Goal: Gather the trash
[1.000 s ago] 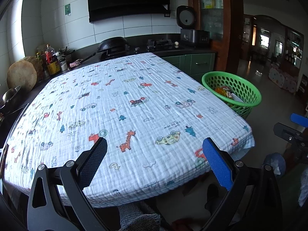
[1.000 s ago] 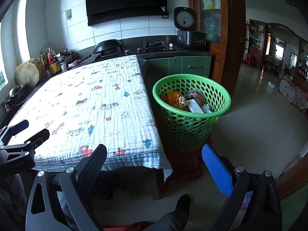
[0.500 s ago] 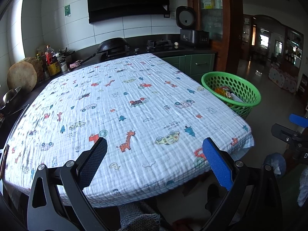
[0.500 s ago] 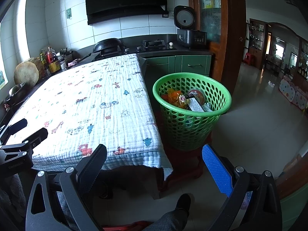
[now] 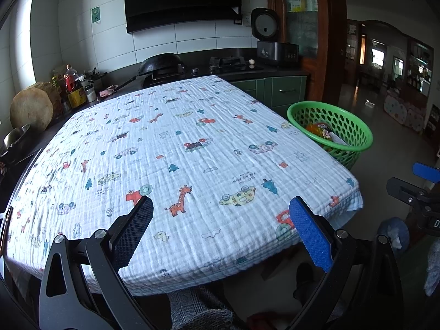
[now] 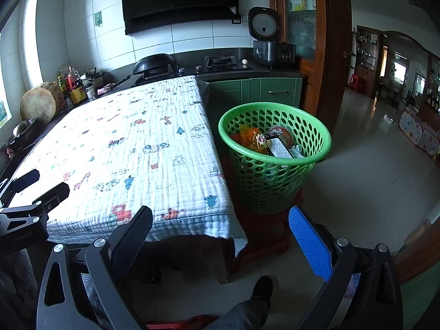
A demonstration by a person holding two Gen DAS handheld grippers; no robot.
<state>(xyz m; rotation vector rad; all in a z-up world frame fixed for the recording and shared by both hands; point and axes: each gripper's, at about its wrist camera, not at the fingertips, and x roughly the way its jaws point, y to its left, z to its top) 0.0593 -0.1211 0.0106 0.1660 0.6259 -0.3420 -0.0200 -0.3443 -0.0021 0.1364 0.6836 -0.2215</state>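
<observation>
We hold the left tongs spread wide and empty above the near edge of the tabletop, which is covered by a white quilted cloth printed with cars and giraffes. The right tongs are likewise spread, holding nothing, near the tabletop's corner. The trash, an orange wrapper, a round lidded tub and what seems to be a flat packet, lies inside the green perforated plastic basket just beside the tabletop.
</observation>
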